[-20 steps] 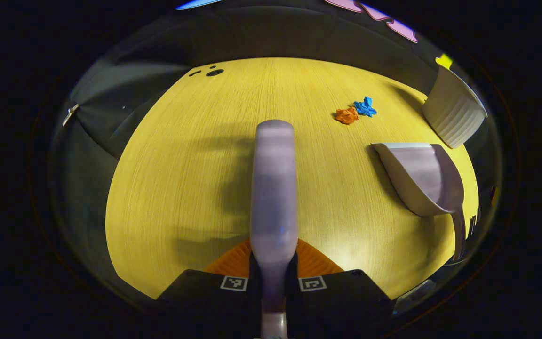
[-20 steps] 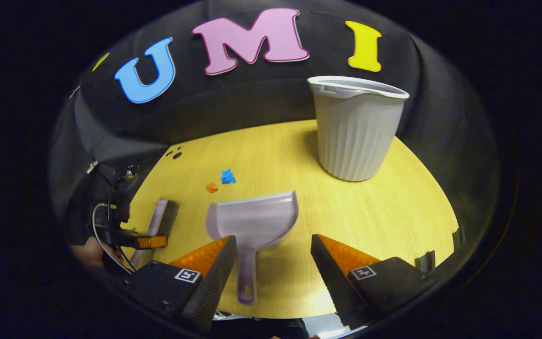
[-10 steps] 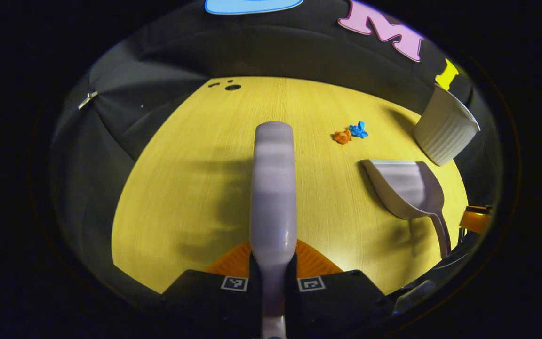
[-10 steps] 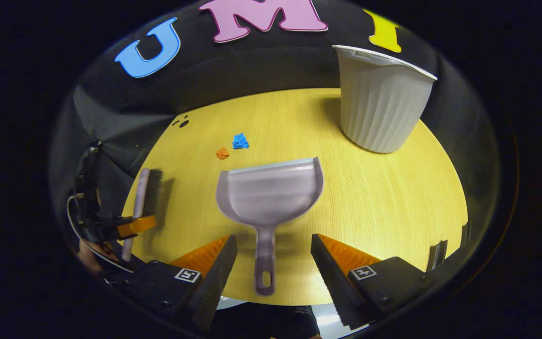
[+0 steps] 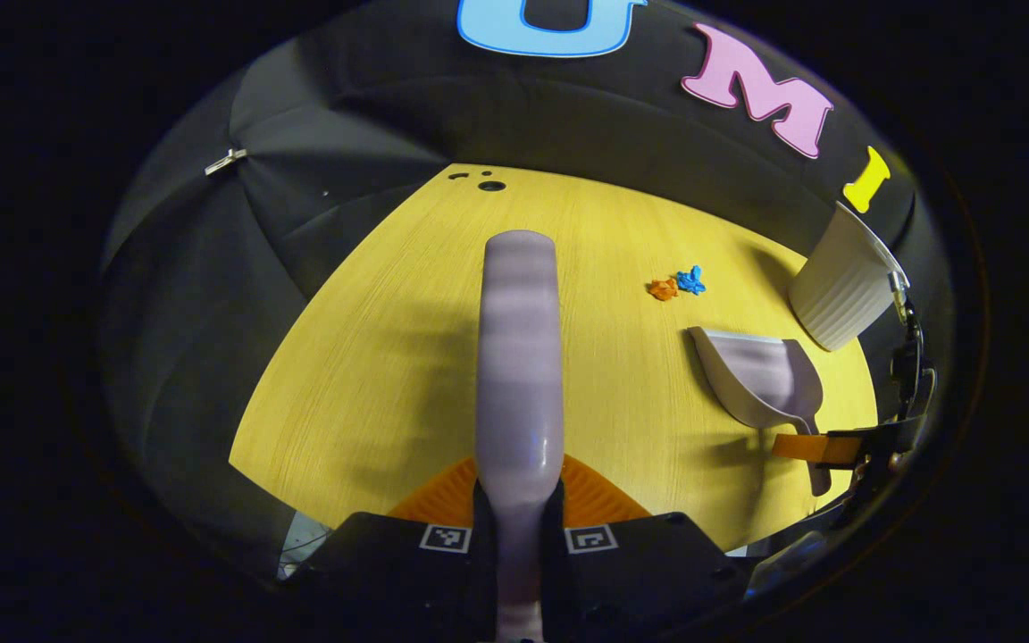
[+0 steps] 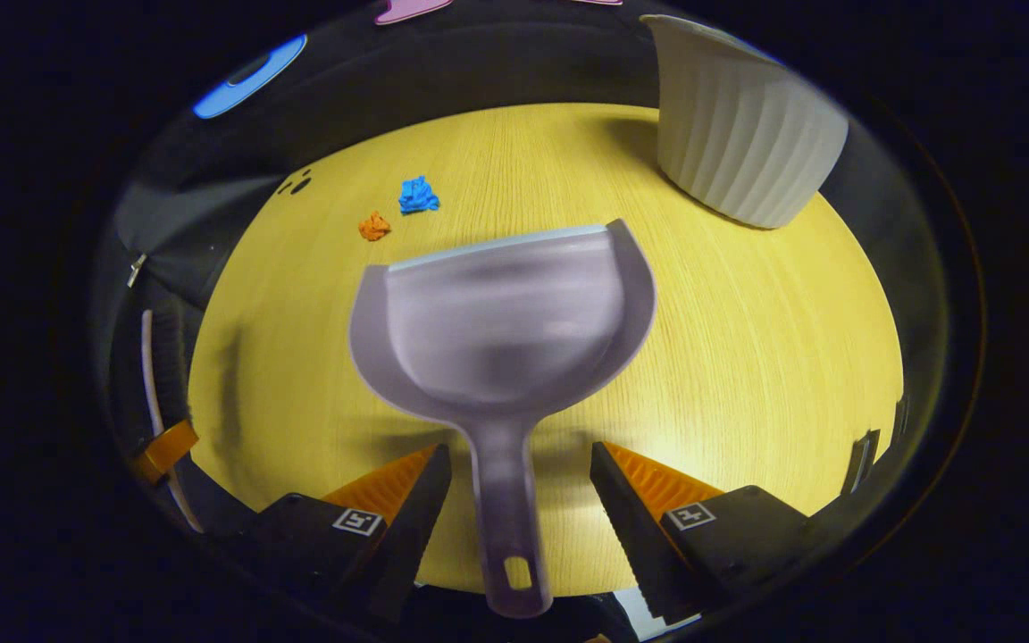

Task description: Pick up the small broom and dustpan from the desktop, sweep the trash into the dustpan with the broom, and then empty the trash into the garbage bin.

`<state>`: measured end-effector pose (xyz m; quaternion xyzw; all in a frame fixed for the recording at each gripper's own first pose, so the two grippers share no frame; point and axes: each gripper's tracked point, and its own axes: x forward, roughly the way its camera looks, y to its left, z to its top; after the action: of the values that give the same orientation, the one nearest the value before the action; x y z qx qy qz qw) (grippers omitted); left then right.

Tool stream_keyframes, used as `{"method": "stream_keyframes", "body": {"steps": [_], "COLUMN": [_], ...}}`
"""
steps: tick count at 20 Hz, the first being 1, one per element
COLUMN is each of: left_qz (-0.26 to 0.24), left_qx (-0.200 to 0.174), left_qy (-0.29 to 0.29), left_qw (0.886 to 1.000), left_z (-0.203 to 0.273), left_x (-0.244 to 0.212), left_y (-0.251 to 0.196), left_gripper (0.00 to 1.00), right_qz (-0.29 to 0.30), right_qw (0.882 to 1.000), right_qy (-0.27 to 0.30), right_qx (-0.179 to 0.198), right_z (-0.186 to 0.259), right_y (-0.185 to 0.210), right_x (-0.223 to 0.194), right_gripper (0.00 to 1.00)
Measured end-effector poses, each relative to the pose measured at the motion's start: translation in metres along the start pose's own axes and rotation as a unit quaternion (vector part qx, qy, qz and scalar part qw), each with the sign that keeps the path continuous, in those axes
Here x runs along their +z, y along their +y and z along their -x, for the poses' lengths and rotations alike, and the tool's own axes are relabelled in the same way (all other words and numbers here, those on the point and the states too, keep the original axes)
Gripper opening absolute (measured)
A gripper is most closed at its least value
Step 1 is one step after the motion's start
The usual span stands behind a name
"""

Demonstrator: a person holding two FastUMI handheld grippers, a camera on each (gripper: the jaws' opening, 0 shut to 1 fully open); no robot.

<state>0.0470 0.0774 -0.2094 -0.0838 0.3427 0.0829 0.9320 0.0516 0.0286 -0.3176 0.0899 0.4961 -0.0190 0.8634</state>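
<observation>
- Your left gripper (image 5: pixel 519 527), in the left gripper view, is closed tight on the handle of the small broom (image 5: pixel 519 357); both fingers press on it and the broom points forward over the tabletop (image 5: pixel 372 375).
- Compared with one second ago, this view sits higher and farther back: more of the booth wall is visible and the tabletop looks smaller. I judge that you have lifted the broom, so the first pickup is done.
- To the right in the same view you see the dustpan (image 5: pixel 760 379) lying on the tabletop, with the right gripper (image 5: pixel 823 446) now at its handle. A second ago that gripper was not there.
- Beyond the dustpan lie the trash pieces, one orange (image 5: pixel 662 288) and one blue (image 5: pixel 690 280), touching or nearly so, and the garbage bin (image 5: pixel 840 290) stands near the right edge.
- In the right gripper view, your right gripper (image 6: pixel 522 500) is wide open, and the dustpan (image 6: pixel 501 330) handle lies between its fingers without contact.
- Here the dustpan has grown much larger within the last second, so the gripper has come down close over it. I think closing on the handle is the next step.
- Trash (image 6: pixel 398 207) is well apart behind the dustpan's front lip, not yet swept, and the garbage bin (image 6: pixel 747 152) is at the upper right.
</observation>
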Motion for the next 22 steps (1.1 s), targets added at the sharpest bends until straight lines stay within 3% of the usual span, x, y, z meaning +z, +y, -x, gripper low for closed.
{"method": "stream_keyframes", "body": {"steps": [6, 8, 10, 11, 12, 13, 16, 18, 22], "left_qz": [0.035, 0.043, 0.044, 0.042, 0.038, 0.033, 0.016, -0.005, -0.064], "left_qx": [0.023, 0.025, 0.025, 0.026, 0.026, 0.026, 0.019, 0.011, -0.014], "left_qy": [0.015, 0.018, 0.017, 0.016, 0.015, 0.015, 0.016, 0.023, 0.039], "left_qw": [0.999, 0.999, 0.999, 0.999, 0.999, 0.999, 1.000, 1.000, 0.997], "left_z": [0.003, 0.003, 0.003, 0.001, 0.000, -0.001, -0.008, -0.018, -0.042], "left_x": [-0.010, -0.009, -0.006, -0.004, -0.001, 0.001, 0.006, 0.012, 0.034], "left_y": [0.012, 0.011, 0.009, 0.007, 0.005, 0.003, -0.007, -0.016, -0.035], "left_gripper": [0.24, 0.24, 0.24, 0.24, 0.24, 0.24, 0.24, 0.24, 0.22], "right_qz": [0.015, 0.025, 0.031, 0.029, 0.026, 0.028, 0.044, 0.048, 0.061], "right_qw": [1.000, 0.999, 0.999, 0.999, 0.999, 0.999, 0.999, 0.998, 0.996], "right_qy": [0.003, 0.004, 0.005, 0.008, 0.010, 0.017, 0.024, 0.032, 0.046], "right_qx": [-0.023, -0.030, -0.035, -0.036, -0.034, -0.028, -0.002, 0.022, 0.052], "right_z": [-0.020, -0.021, -0.017, -0.020, -0.022, -0.024, -0.023, -0.019, -0.014], "right_y": [0.006, 0.005, 0.002, 0.000, 0.000, 0.002, 0.001, 0.000, -0.007], "right_x": [0.011, 0.014, 0.016, 0.018, 0.018, 0.018, 0.017, 0.015, 0.012], "right_gripper": [0.95, 0.89, 0.76, 0.61, 0.55, 0.39, 0.42, 0.34, 0.39]}}
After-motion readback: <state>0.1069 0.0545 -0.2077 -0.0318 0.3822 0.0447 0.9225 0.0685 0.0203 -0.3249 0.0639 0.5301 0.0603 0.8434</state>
